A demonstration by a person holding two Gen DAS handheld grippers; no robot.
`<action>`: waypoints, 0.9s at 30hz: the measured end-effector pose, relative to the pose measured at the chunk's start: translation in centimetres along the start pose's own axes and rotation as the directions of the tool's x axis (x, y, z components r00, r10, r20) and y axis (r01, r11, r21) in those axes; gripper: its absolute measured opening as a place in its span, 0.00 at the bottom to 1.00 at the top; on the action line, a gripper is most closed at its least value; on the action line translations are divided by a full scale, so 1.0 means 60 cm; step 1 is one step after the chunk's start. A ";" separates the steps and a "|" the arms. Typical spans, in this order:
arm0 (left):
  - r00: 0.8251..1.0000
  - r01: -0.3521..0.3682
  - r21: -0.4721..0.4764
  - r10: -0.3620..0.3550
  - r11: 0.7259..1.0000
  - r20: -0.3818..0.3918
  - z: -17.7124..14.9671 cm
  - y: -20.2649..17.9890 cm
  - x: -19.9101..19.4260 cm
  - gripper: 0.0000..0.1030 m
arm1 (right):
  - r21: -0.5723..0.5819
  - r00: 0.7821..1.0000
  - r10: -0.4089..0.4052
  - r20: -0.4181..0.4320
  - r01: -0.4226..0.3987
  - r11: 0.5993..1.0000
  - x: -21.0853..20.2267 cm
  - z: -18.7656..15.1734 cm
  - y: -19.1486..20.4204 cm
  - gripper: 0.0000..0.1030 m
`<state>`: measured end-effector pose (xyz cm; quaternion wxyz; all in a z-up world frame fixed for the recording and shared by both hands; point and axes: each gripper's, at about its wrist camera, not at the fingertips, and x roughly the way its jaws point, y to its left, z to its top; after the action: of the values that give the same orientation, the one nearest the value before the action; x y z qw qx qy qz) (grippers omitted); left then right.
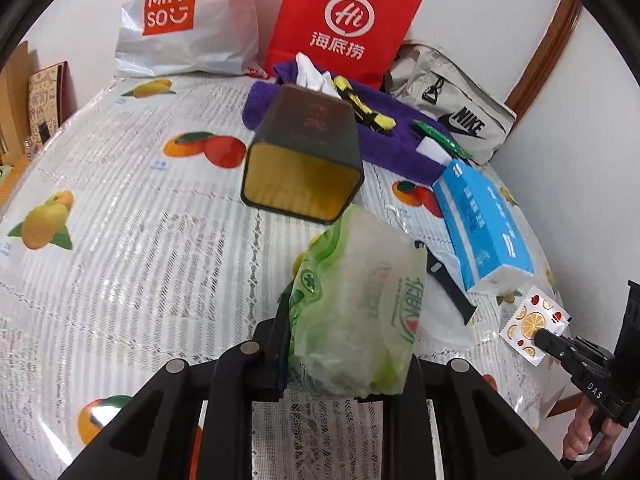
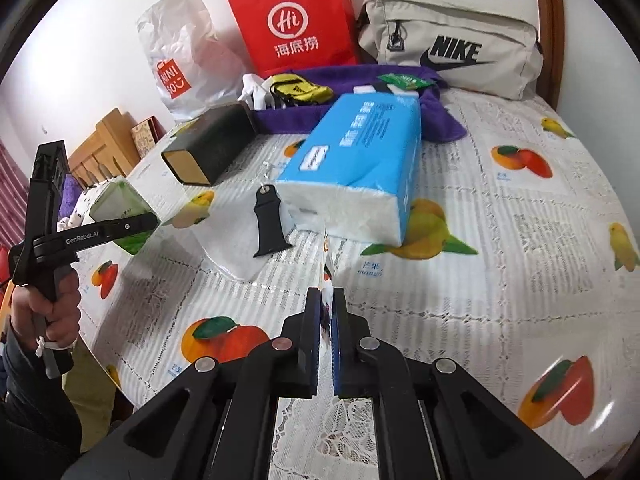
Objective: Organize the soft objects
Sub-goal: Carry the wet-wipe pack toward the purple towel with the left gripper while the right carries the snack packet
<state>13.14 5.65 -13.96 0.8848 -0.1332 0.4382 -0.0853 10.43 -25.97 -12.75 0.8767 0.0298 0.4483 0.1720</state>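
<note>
My left gripper (image 1: pixel 352 320) is shut on a green tissue pack (image 1: pixel 360 312) and holds it above the table, just in front of the open mouth of a dark tissue box (image 1: pixel 304 156) lying on its side. The pack also shows in the right wrist view (image 2: pixel 116 208), as does the box (image 2: pixel 212 144). My right gripper (image 2: pixel 326 300) is shut on a thin fruit-print sachet (image 1: pixel 532 324), seen edge-on in its own view (image 2: pixel 326 264). A blue tissue pack (image 2: pixel 356 160) lies on the table ahead of it.
A purple towel (image 1: pixel 392 140) at the back holds a yellow strap, white tissue and a green packet. Behind stand a Miniso bag (image 1: pixel 184 16), a red paper bag (image 1: pixel 344 20) and a Nike bag (image 2: pixel 448 44). A black strap piece (image 2: pixel 266 224) lies on the fruit-print tablecloth (image 2: pixel 500 260).
</note>
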 end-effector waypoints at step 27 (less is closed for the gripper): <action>0.995 0.016 -0.023 -0.014 1.000 0.100 0.110 -0.015 -0.088 0.21 | -0.054 0.990 0.022 0.142 -0.015 0.998 -0.074 0.139 0.027 0.04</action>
<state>15.21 7.26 -5.86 0.9034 -0.1509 0.3933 -0.0799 14.25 -25.08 -3.98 0.9053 0.0231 0.3795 0.1893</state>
